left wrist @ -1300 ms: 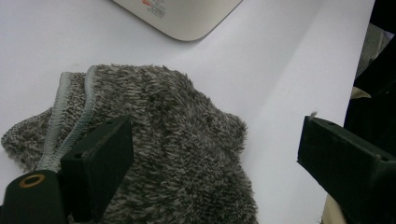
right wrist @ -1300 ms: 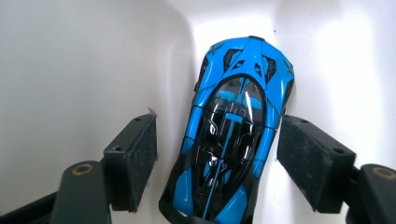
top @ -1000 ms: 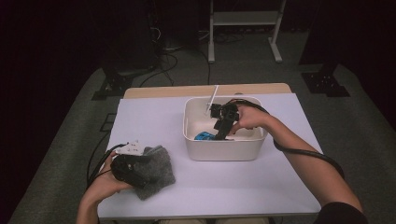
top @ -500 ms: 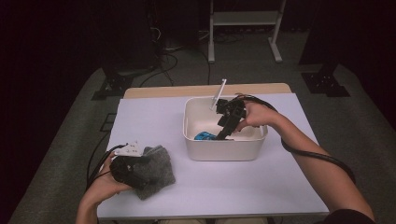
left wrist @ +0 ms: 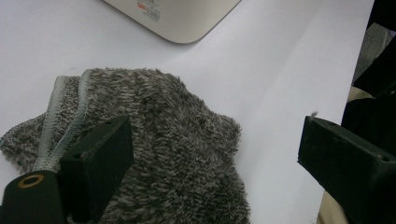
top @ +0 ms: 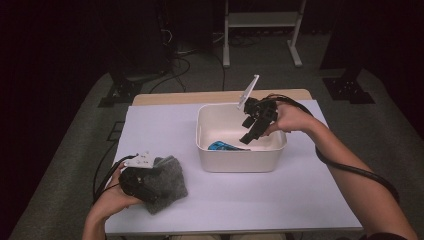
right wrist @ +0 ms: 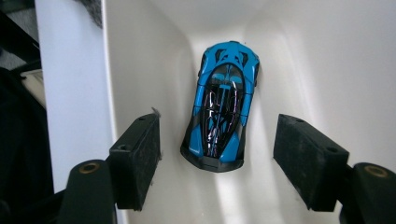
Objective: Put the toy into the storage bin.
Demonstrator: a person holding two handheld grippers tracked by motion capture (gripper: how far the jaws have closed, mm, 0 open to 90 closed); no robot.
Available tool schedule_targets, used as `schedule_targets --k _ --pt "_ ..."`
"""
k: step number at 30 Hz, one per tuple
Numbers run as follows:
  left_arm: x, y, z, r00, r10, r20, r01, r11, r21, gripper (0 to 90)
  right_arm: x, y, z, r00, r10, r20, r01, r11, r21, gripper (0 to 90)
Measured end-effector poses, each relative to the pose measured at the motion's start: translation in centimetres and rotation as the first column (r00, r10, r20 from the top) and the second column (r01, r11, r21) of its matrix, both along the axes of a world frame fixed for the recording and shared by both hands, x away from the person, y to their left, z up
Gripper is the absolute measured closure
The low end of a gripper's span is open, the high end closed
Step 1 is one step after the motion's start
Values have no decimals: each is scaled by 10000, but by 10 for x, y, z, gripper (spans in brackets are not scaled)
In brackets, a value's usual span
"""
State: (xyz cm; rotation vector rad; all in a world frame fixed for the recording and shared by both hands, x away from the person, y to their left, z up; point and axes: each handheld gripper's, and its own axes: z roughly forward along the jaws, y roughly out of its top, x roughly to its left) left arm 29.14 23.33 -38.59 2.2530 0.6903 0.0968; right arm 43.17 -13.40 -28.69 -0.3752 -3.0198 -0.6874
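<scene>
Toy car point(right wrist: 223, 105) lying free on the floor of the white bin point(top: 240, 161), right gripper point(top: 248, 135) now lifted higher above it with jaws spread and empty, so drop looks done; left gripper point(left wrist: 210, 158) gaping over the grey cloth point(left wrist: 159, 154) beside the bin.

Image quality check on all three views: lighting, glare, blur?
High view: table evenly lit, surroundings nearly black, picture soft. Left gripper view: grey cloth sharp, near jaw blocks slightly soft. Right gripper view: blue toy car crisp, streaky glare on its canopy, white bin walls bright, near washed out.
</scene>
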Motion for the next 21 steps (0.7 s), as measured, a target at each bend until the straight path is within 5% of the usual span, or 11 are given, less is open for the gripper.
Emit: schedule_targets --k 21 --pt "0 -2 0 10000 -24 25 24 10000 -8 97 -19 -41 32 9963 -675 536 654 9971 402 306"
